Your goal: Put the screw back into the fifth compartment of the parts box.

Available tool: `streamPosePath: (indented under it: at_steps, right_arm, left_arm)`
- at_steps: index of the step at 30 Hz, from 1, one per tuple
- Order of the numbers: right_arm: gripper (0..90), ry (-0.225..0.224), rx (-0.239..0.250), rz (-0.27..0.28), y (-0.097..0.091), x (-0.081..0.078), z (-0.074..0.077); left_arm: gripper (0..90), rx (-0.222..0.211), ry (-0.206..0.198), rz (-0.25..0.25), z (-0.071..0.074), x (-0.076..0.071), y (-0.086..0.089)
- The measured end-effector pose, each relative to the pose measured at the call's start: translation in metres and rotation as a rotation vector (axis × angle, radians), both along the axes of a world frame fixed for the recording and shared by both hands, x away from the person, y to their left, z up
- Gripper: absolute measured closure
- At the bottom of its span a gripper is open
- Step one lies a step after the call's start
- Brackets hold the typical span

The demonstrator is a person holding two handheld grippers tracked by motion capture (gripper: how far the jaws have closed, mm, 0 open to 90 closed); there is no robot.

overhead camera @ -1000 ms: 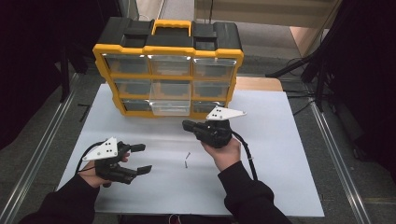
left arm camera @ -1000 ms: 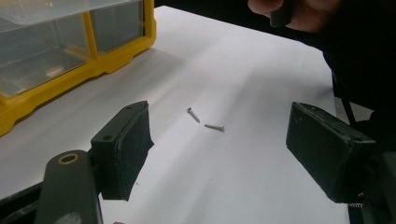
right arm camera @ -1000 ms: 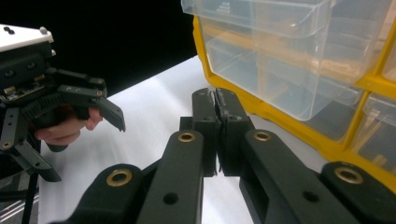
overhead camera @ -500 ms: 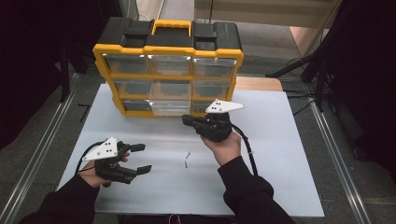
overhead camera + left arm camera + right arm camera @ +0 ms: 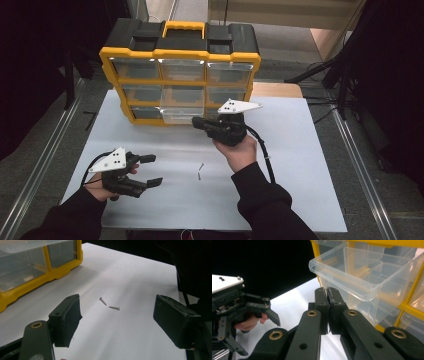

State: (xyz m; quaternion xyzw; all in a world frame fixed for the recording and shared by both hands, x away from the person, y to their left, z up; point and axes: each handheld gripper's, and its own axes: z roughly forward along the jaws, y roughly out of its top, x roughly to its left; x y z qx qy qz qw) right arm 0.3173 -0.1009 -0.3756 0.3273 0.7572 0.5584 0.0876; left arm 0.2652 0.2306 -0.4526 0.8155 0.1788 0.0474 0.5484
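A yellow organiser (image 5: 180,55) with clear drawers stands at the back of the white table (image 5: 300,165). Its bottom middle drawer (image 5: 182,114) is pulled out. My right gripper (image 5: 196,121) is shut, its tips just in front of that drawer's right corner; in the right gripper view the jaws (image 5: 327,291) meet below the clear drawer (image 5: 362,272), and I see nothing between them. Two small screws (image 5: 200,170) lie on the table in the middle. My left gripper (image 5: 154,170) rests at the front left, open, with the screws (image 5: 103,300) lying beyond its wide jaws.
The table's left and right edges run along metal rails (image 5: 45,160). A wooden surface (image 5: 275,90) sits behind the table at the right. Black cables trail from both grippers. White table surface stretches to the right of my right arm.
My right gripper has risen a little and moved closer to the pulled-out drawer, still shut. The left gripper and the screws have stayed where they were.
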Motion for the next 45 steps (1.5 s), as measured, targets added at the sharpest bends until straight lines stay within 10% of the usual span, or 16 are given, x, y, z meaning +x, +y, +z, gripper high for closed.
streamPosePath:
  at_steps: [45]
  right_arm:
    - [89.3, -0.007, -0.023, -0.092, 0.014, 0.044, 0.039]
  left_arm:
    - [21.8, -0.005, 0.004, -0.005, 0.001, 0.000, 0.001]
